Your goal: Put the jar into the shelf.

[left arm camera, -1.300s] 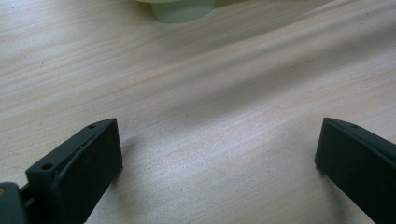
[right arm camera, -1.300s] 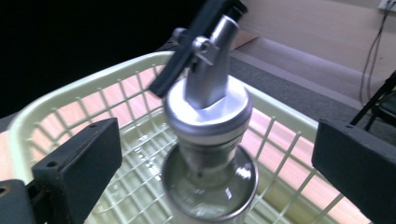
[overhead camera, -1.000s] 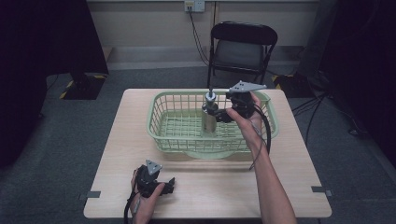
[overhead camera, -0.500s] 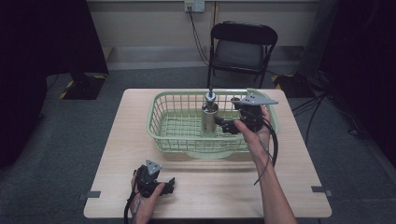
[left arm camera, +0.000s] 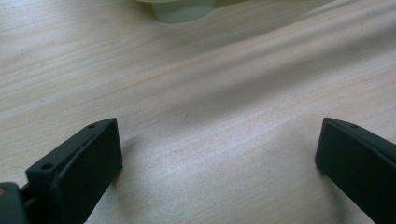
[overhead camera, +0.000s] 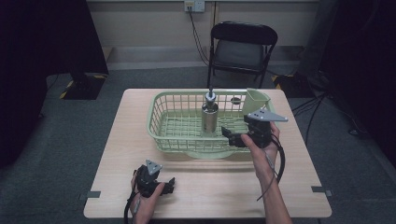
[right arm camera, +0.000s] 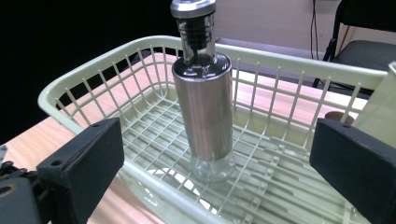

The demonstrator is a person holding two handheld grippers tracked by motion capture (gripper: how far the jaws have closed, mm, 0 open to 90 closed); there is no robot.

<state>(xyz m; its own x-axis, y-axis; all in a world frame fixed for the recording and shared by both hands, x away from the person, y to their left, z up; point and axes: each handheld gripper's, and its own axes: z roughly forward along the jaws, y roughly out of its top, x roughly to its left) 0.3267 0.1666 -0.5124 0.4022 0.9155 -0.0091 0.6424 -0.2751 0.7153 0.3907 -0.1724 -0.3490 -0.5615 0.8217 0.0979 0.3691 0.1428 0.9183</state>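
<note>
Since a moment ago the right gripper (overhead camera: 232, 135) has drawn back from the oil dispenser bottle (overhead camera: 209, 117), which in the high view stands upright and free inside the pale green basket (overhead camera: 161, 122) on the wooden table (overhead camera: 130, 140), while the left gripper (overhead camera: 164, 185) lies near the table's front edge. In the left gripper view its jaws rest wide apart on bare wood. In the right gripper view the jaws stand wide apart, holding nothing, with the steel-sleeved bottle (right arm camera: 205, 107) upright between them farther off on the basket (right arm camera: 116, 60) floor.
</note>
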